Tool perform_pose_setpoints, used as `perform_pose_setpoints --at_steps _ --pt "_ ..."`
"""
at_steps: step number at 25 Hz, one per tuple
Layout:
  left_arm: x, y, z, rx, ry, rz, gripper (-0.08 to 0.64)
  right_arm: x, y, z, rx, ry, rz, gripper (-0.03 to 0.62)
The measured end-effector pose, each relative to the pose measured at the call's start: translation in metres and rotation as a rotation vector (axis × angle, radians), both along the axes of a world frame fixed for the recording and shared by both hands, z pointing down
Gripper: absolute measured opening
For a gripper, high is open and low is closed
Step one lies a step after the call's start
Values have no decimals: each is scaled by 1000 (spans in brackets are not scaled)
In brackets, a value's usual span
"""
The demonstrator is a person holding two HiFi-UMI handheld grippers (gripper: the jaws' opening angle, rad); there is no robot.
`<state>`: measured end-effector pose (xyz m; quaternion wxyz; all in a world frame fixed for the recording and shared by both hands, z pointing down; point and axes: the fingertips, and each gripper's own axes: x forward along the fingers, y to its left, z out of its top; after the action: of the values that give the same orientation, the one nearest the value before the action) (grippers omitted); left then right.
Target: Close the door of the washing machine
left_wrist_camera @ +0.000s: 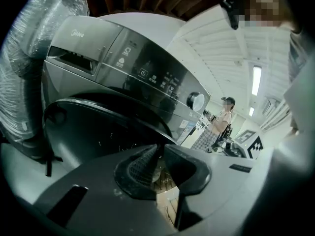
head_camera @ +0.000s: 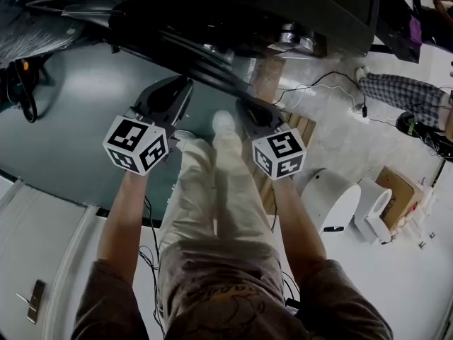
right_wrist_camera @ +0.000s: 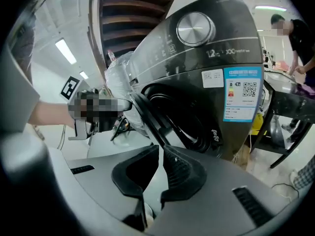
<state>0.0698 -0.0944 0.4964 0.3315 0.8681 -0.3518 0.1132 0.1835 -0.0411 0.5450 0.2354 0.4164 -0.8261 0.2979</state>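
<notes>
Both left gripper (left_wrist_camera: 158, 147) and right gripper (right_wrist_camera: 161, 149): ribbed black jaws pressed together, empty; round glossy dark door (left_wrist_camera: 88, 132) ajar.

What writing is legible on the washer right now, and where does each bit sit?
"Midea": upper left front of the washing machine, left gripper view.
"12": beside the knob, right gripper view.
Blue label below the knob: print too small to read.
Control panel icons: too small to read.

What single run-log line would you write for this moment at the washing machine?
door: open | left hand-held gripper: shut, empty, by door | right hand-held gripper: shut, empty, at door edge | task: not done
</notes>
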Motion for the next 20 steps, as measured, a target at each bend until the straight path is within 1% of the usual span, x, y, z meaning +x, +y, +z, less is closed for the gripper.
perform_pose_setpoints --at_steps 3,6,10,16,20 --pt "3 -10 0 13 9 -12 32 8 -12 1 26 -14 58 12" --pt "7 -18 2 21 14 -19 23 14 -21 3 36 -14 88 11" --pt "12 -27 1 30 18 -21 18 18 -21 14 15 -17 110 11" --pt "15 -42 11 22 -5 -34 18 34 -43 28 -1 -50 214 11" --pt "18 -46 12 23 -3 -39 18 40 -52 35 -10 -42 227 10"
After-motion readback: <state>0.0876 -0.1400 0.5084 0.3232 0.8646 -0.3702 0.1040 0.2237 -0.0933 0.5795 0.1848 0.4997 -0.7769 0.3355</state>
